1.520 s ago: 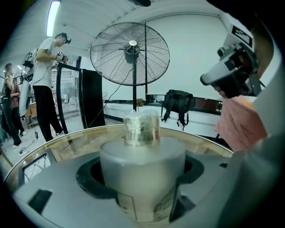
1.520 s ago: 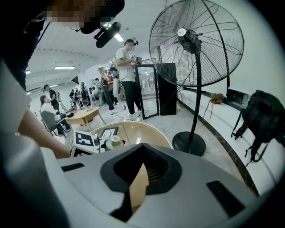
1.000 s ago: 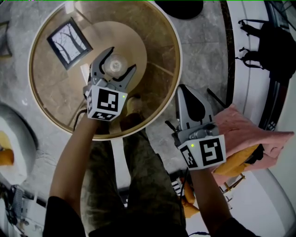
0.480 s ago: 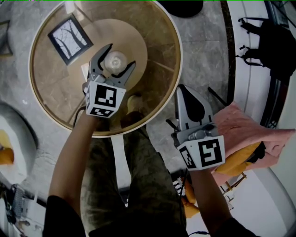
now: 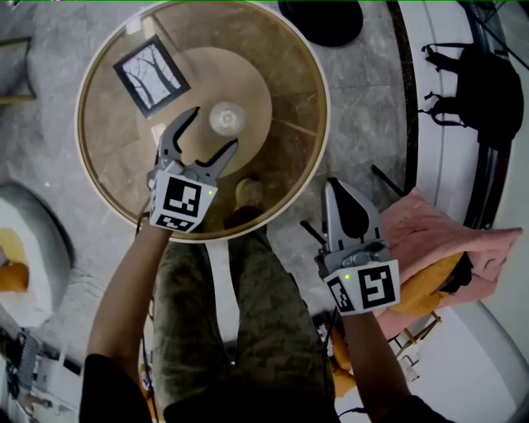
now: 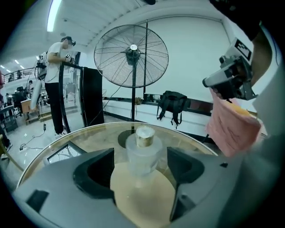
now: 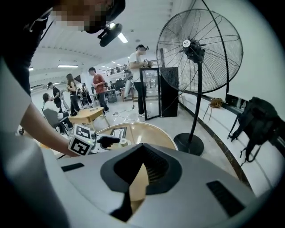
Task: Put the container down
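Note:
The container (image 5: 226,118) is a frosted bottle with a gold cap (image 6: 144,136). It stands upright on the round glass table (image 5: 318,91), over the table's tan base disc. My left gripper (image 5: 215,129) is open and sits just short of the container, whose body shows in the gap between the jaws without touching them. Off the table's right edge, above the floor, my right gripper (image 5: 343,185) is shut with nothing in it. In the right gripper view, that gripper (image 7: 141,164) points toward the table and the fan.
A framed tree picture (image 5: 150,76) lies on the table's far left. A pink cloth (image 5: 430,240) hangs beside my right gripper. A standing fan (image 6: 131,55) with a dark base (image 5: 321,15) is beyond the table. A black backpack (image 5: 488,83) leans at the right wall. People stand in the background.
My left gripper, which was round the container, has drawn back toward me. The container now stands free on the table. The right gripper has barely moved.

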Available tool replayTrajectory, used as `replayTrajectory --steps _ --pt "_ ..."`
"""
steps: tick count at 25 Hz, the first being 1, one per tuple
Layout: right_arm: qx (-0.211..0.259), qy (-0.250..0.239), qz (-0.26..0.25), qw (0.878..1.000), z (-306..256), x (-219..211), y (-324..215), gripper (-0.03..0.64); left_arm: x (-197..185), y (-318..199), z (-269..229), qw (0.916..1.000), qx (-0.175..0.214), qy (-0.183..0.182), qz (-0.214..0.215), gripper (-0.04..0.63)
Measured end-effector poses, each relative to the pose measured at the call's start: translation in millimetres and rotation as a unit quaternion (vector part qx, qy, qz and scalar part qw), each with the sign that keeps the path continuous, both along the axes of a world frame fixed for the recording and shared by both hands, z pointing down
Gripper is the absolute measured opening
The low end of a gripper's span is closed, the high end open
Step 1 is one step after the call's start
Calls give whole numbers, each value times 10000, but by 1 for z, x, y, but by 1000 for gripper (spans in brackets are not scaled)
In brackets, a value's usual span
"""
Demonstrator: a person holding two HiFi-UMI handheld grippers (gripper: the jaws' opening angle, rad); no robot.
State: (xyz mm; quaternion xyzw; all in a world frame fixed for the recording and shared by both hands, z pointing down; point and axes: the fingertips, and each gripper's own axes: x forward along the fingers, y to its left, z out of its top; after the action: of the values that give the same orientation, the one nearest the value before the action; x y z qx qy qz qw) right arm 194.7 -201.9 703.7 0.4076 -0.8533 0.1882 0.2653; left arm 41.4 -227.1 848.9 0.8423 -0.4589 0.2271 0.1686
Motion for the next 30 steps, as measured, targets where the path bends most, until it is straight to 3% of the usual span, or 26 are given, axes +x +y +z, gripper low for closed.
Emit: replayTrajectory --steps 4,9,12,15,19,21,23,27,30 --pt "-132 -131 398 9990 -24 -9 25 21 -18 19 -52 9993 44 370 -56 364" --pt "-12 -449 652 9969 -102 -27 33 21 -37 62 -175 9963 410 751 129 362" --pt "139 -550 673 9961 -167 -34 40 21 -56 88 -266 9907 556 1199 -316 362" --pt "240 -670 605 9956 -229 -48 60 21 -81 115 -357 9786 579 1696 -1013 360" --pt "491 -935 579 9927 -315 -77 72 21 -120 142 -468 9659 688 1947 -1560 350" --pt "651 -980 525 9917 -352 -87 73 21 -136 151 -514 9609 859 2030 -1679 250" --pt "865 -953 401 9909 -387 -96 75 21 -149 161 -550 9567 1039 2062 -1774 199" --pt "1290 -1048 262 9857 -451 -106 77 21 -170 170 -608 9550 1442 1674 -1979 57" --pt "1552 -1145 253 9809 -491 -107 81 21 -176 174 -638 9534 1601 1571 -2018 34"
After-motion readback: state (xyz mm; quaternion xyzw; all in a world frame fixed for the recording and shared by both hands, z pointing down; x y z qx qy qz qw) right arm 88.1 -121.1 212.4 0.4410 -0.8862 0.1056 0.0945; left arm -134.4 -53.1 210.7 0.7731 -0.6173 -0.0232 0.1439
